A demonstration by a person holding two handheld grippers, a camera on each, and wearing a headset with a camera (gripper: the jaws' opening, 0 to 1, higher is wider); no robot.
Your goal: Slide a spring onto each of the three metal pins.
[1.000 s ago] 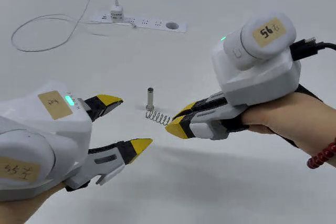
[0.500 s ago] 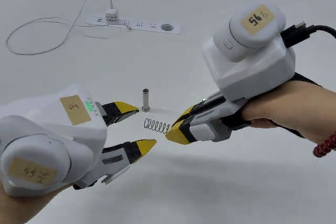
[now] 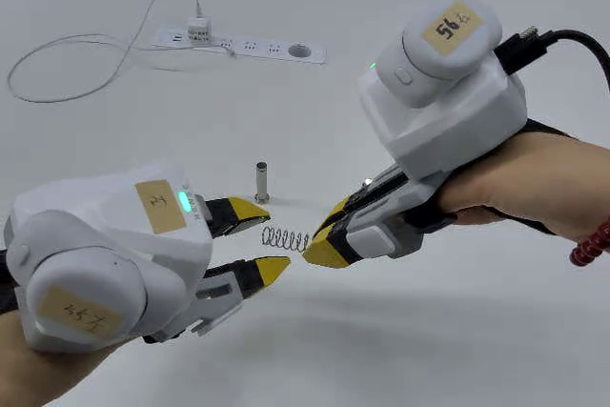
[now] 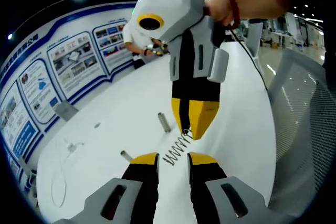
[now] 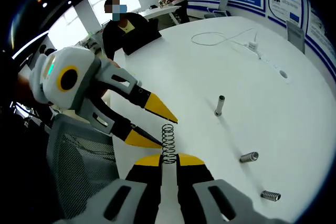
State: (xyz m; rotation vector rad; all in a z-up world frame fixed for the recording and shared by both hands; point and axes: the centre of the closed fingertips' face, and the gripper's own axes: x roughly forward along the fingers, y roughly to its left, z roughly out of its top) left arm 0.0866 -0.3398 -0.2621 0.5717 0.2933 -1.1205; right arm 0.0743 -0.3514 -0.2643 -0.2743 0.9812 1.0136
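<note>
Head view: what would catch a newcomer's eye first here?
The right gripper, white with yellow tips, is shut on one end of a small spring near the middle of the view. The open left gripper faces the spring's other end. Just behind them stands an upright metal pin, and farther back on the table lies a white power strip.

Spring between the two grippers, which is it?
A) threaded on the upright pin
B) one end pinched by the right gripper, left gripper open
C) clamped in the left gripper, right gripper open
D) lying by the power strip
B: one end of the spring sits between the closed tips of the right gripper, the left gripper has its jaws apart, and the pin stands bare.
</note>
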